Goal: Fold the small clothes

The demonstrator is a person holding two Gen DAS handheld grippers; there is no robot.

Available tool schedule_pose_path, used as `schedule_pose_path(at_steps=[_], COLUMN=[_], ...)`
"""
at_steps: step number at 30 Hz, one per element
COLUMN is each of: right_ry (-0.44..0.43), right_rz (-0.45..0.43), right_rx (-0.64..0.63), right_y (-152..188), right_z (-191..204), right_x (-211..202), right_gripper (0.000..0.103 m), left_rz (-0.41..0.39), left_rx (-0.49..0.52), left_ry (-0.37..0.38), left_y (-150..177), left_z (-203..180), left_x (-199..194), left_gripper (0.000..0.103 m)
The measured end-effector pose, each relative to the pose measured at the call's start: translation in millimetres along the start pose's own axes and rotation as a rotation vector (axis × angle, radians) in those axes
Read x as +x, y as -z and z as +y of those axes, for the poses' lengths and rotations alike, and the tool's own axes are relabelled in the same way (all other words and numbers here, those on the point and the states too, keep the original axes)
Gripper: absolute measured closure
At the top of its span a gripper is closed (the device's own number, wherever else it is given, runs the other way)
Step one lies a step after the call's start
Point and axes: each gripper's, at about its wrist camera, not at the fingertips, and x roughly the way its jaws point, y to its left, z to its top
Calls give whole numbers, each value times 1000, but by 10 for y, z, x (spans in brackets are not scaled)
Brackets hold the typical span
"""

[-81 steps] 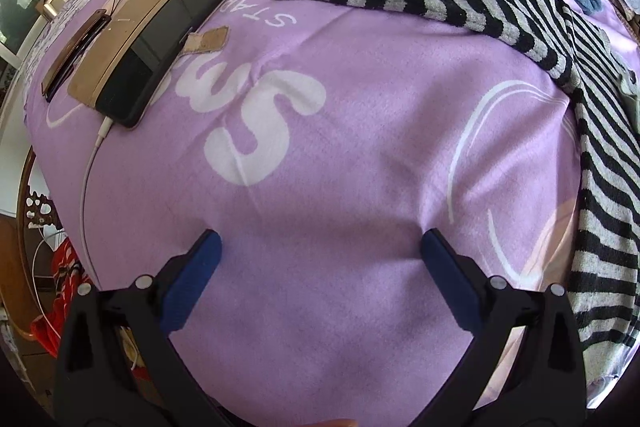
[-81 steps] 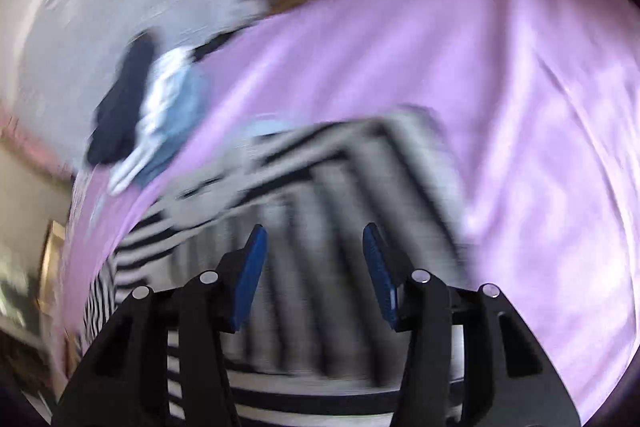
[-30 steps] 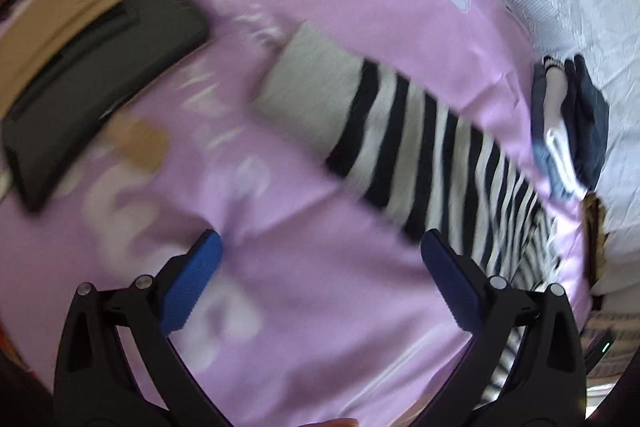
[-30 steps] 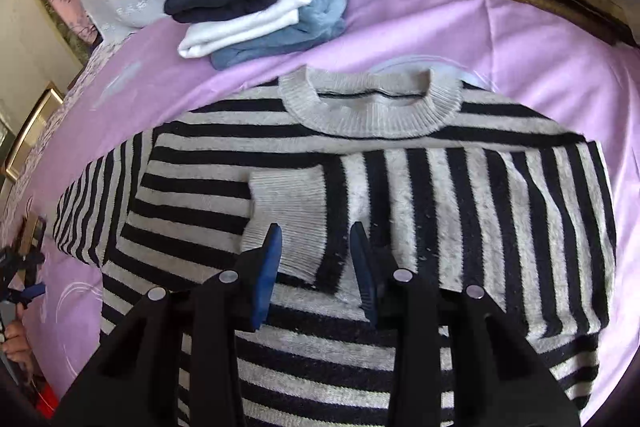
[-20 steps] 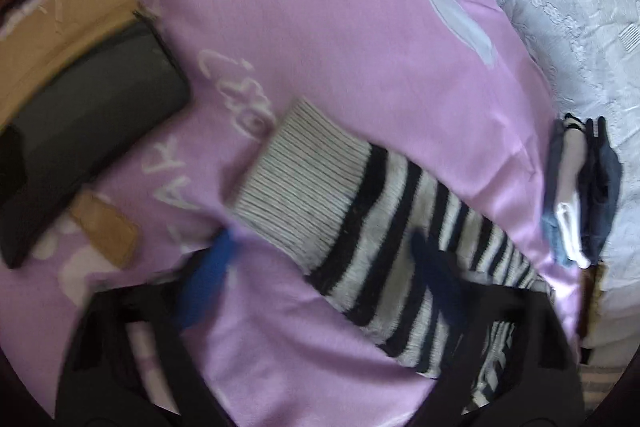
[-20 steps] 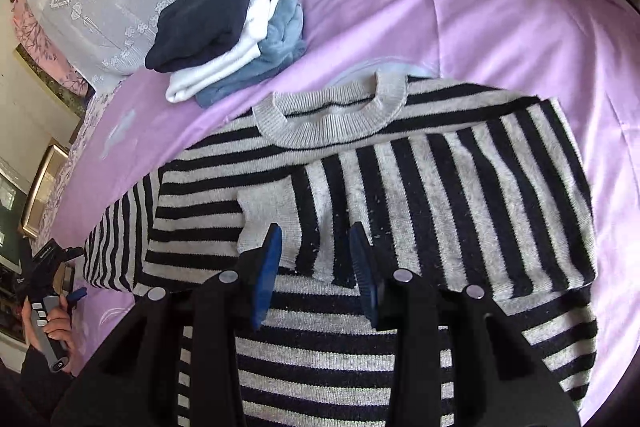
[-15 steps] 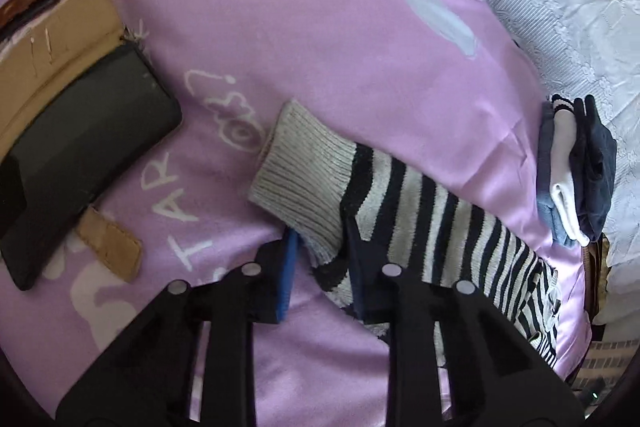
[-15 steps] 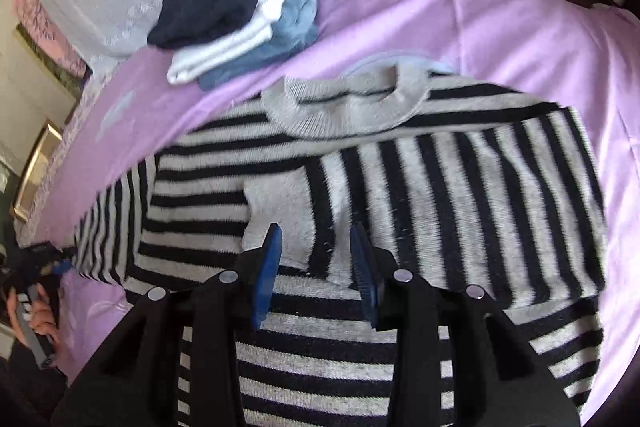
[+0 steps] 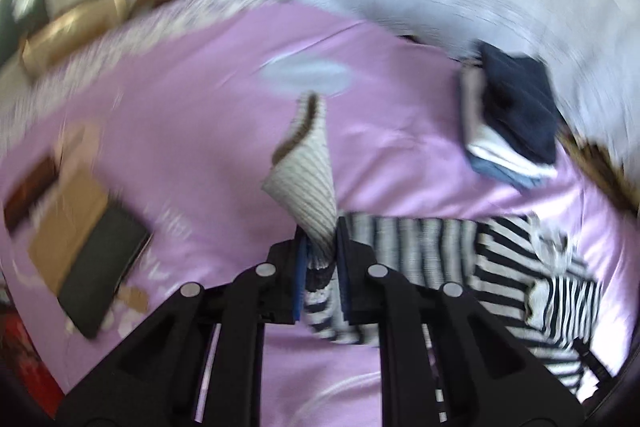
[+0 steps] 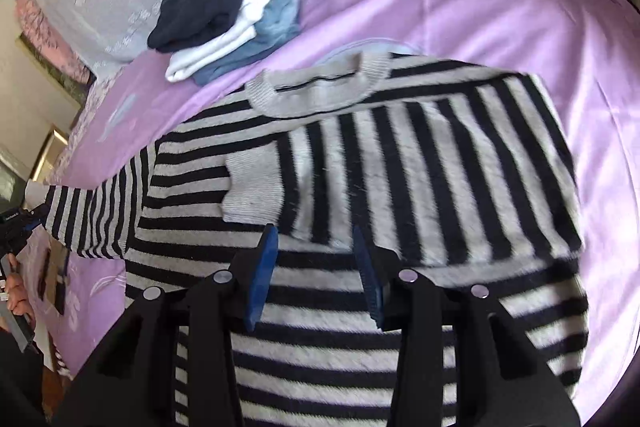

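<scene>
Striped sweater spread on a purple bedsheet, its grey sleeve cuff pinched and lifted by the closed left claw, right claw held open above the sweater's body, folded clothes stacked beyond the collar

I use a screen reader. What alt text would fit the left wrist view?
The left gripper is shut on the grey cuff of a black-and-grey striped sweater, lifting that sleeve off a purple bedspread. A stack of folded clothes lies at the right and a dark tablet at the left; the picture is motion-blurred.
</scene>
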Motion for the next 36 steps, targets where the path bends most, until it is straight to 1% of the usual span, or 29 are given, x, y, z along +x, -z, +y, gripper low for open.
schedule_pose_path(at_steps=[3,5,6,9,12,15,16,18,20,22,23,24,25,26,27,28,29,30,32,33,34,36], right_ry=[-1,2,8,28,45,78,91,115,137,152,155,155,149,139,121,102,87,64,28,3,-9,-57], right_rz=[-11,-17,-24,-46,-62,-74,-77,-82,-86,-87,-87,-87,-86,-86,-86,-83,-81,-79,-79,-79,-75,-56], right_rx=[60,91,108,158,208,236,242,252,264,276,284,289,297,303,309,312,311,306,286,263,245,208], right_y=[155,228,262,346,421,484,499,525,547,559,562,554,539,509,478,449,431,380,286,209,158,36], right_z=[-246,-425,-549,-891,-1228,-1517,-1604,-1775,-1931,-2038,-2095,-2136,-2169,-2200,-2186,-2159,-2116,-2041,-1887,-1756,-1660,-1450], right_x=[-184,-307,-392,-605,-805,-974,-1027,-1128,-1220,-1272,-1294,-1298,-1295,-1284,-1255,-1218,-1198,-1141,-1043,-961,-913,-747], right_gripper=[61,61,61,61,60,57,57,57,57,56,56,56,56,56,56,56,56,56,56,56,56,56], left_rz=[-45,-57,-62,-77,-81,-85,-84,-78,-55,-26,-15,2,14,15,-15,-42,-63,-70,-69,-79,-83,-35], left_rx=[151,219,262,360,462,536,573,616,644,650,652,654,657,666,676,683,687,690,682,673,654,605], left_ry=[24,39,52,86,133,160,169,174,174,169,163,164,168,166,152,144,150,169,201,198,174,127], left_y=[-10,36,88,266,531,756,892,1062,1259,1416,1474,1534,1578,1617,1645,1652,1651,1628,1539,1503,1420,1261], left_z=[-728,-1140,-1418,-2026,-2708,-3217,-3432,-3684,-3899,-4015,-4044,-4057,-4048,-4035,-3996,-3952,-3902,-3828,-3614,-3499,-3339,-3047], left_x=[-104,-112,-117,-135,-148,-114,-76,-12,101,211,260,303,316,303,234,151,72,-5,-159,-213,-226,-114], left_gripper=[91,91,91,91,91,91,91,91,91,91,88,82,64,40,30,16,13,12,6,5,5,5])
